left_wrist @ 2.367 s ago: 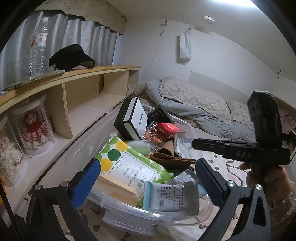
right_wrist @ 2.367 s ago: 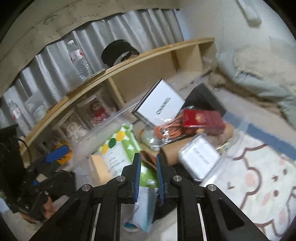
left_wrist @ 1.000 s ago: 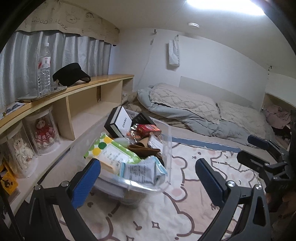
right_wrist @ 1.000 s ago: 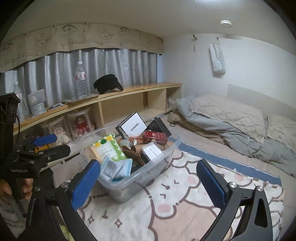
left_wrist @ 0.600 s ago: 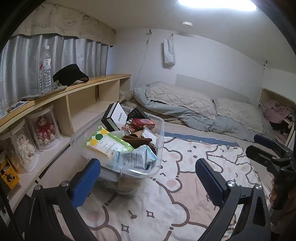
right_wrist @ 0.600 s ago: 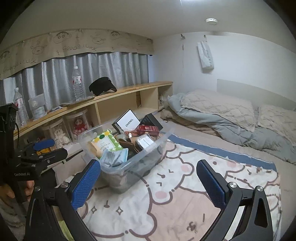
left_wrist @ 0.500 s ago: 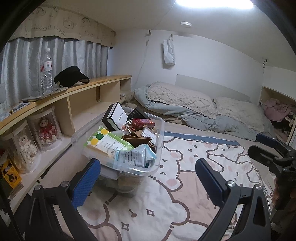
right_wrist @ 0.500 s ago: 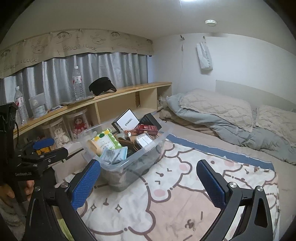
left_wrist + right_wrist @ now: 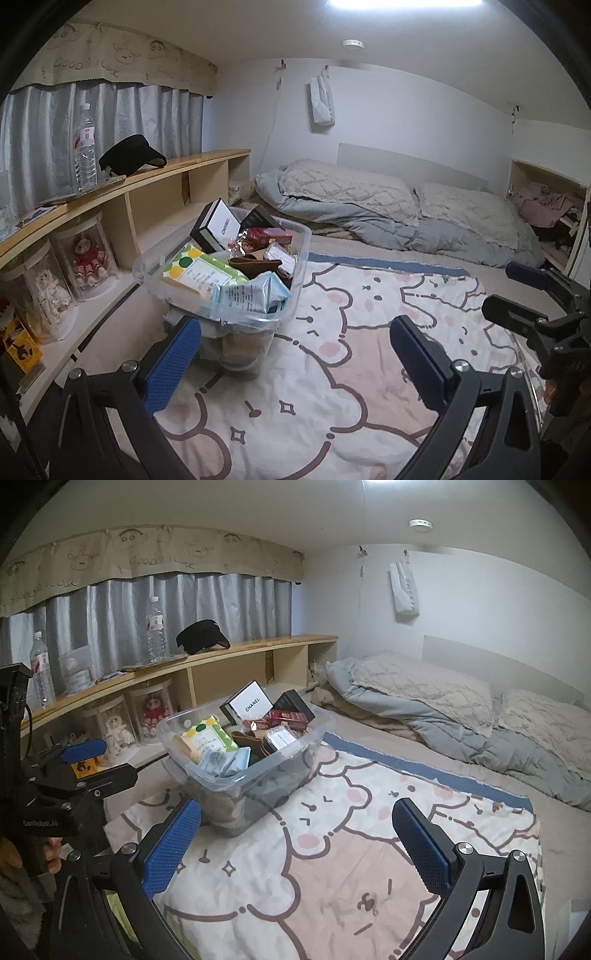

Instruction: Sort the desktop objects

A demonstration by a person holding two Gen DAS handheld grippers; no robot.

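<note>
While both grippers hang spread and empty, the clear bin [image 9: 295,236] full of items sits at the blanket's [image 9: 332,369] left edge, ahead-left of the left gripper [image 9: 291,354], nearer it than the right gripper [image 9: 295,834].

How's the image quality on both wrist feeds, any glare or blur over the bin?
Left wrist: ceiling light blown out at the top edge, clear bin sharp, shelf bowed by fisheye. Right wrist: the same glare, the bin evenly lit and the box label readable; dark corner vignetting in both.
</note>
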